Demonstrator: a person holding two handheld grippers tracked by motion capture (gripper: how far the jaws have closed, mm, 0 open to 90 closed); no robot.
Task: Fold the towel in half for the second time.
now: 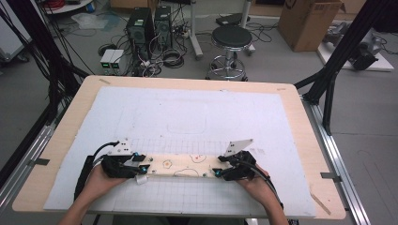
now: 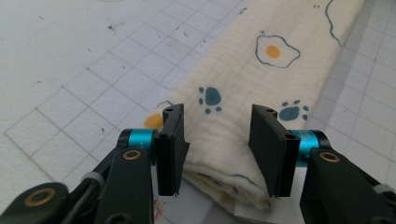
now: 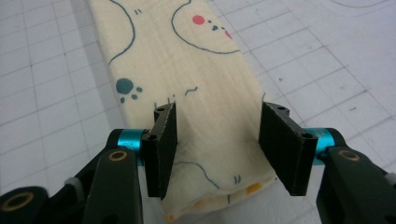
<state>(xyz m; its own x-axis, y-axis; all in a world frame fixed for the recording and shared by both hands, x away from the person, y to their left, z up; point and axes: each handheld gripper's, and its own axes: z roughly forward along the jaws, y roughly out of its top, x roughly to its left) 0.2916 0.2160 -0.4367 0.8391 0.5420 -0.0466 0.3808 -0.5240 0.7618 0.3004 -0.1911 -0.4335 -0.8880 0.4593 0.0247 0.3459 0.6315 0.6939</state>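
A cluttered lab floor with computer towers and a stool lies beyond the worktop, which carries a white gridded mat. Near its front edge lies a folded cream cloth printed with paw marks and fried eggs, a long narrow strip. It looks light, soft and limp, so it would sag if lifted by one end; the layered short ends seem the best hold. The left tool and right tool each straddle one end, jaws wide, gripping nothing. The cloth's inner layers are hidden.
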